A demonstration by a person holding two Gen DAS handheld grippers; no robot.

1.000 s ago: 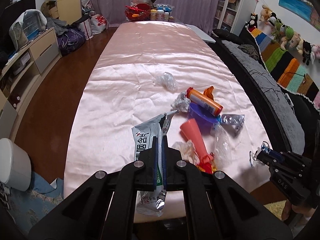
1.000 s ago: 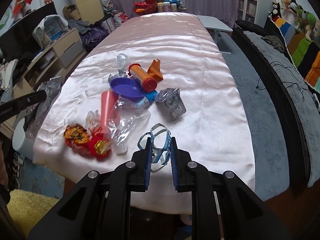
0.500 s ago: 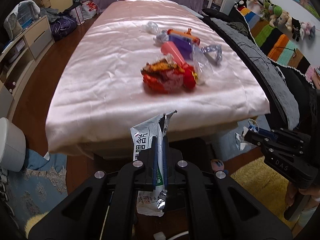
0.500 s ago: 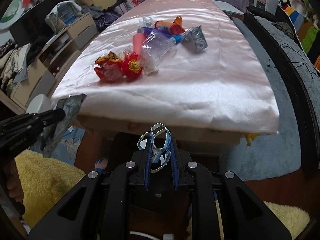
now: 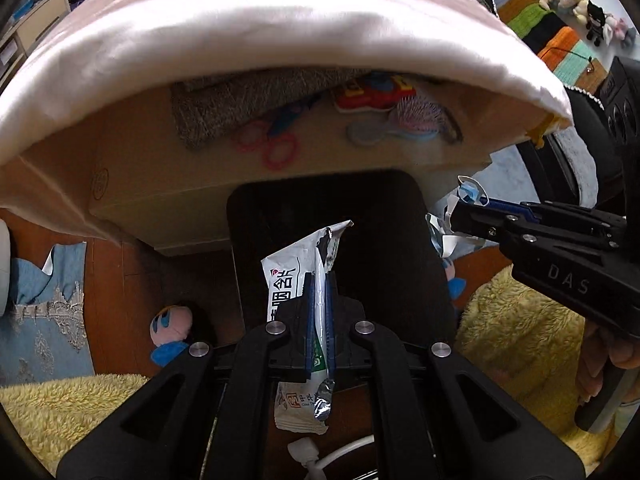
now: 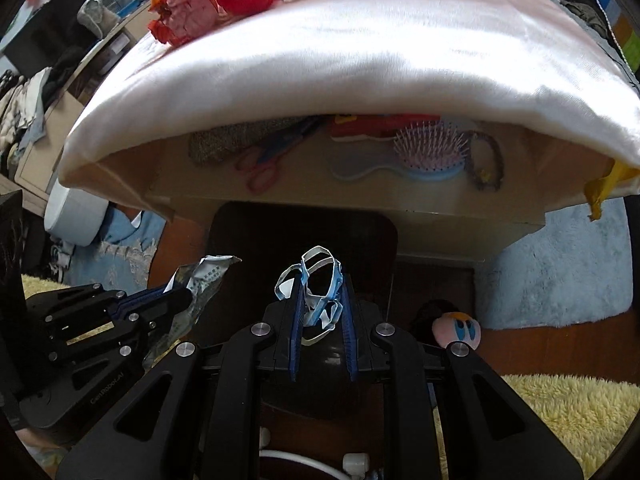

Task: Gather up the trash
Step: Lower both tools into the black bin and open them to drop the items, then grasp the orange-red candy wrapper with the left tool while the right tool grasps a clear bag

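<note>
Left gripper: clamped on a torn white wrapper, held over a dark bin on the floor below the table edge.
Right gripper: closed on a blue-white plastic ring, held above the same bin.
Red wrappers: left on the tablecloth.
Hairbrush, scissors: seen on the shelf beneath.

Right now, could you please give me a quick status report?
Left tongs shut on foil wrapper. Right tongs shut on blue-white scrap. Both over dark bin; nothing blocking.
</note>
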